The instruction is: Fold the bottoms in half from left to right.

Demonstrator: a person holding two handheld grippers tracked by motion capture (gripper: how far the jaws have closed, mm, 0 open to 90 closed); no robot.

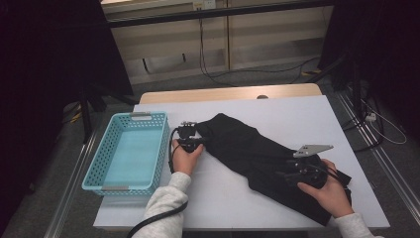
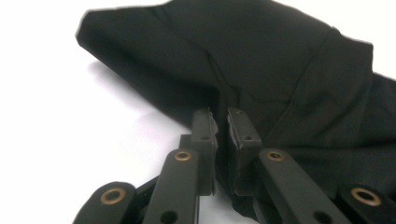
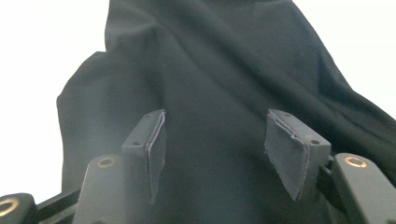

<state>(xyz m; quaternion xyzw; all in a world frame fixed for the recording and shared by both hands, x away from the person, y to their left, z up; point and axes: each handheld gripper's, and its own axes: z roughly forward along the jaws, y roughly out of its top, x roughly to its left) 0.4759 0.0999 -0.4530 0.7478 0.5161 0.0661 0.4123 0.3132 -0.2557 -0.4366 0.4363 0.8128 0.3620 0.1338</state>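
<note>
Black garment [image 1: 257, 153]: lies spread slantwise across the white table [image 1: 297, 114], from just right of the basket at the far left down to the near right corner, where it overhangs the near edge a little
Left gripper [image 1: 194, 135]: at the garment's upper left end, held from below by the left hand [image 1: 185, 157]; in the left gripper view its two black jaws stand almost together, pinching a fold of the cloth [image 2: 261, 70] at its edge, with a thin strip of fabric between the pads
Right gripper [image 1: 292, 174]: over the garment's lower right part, held by the right hand [image 1: 329, 191], a grey three-cornered plate on top; in the right gripper view its jaws stand well apart above the cloth [image 3: 215, 84], the pads [image 3: 158, 154] not pressing on it, nothing gripped
Garment material: soft, matt black fabric, gently creased, with long seams and rounded folds; one end looks blunt and rounded
Gripper pads: flat grey rectangular facings with slightly frayed edges, on black bars with brass-coloured rivets
Basket [image 1: 111, 163]: light blue plastic, rectangular, walls pierced with small holes, just left of the left hand
Sleeves: pale grey, fleecy
</note>
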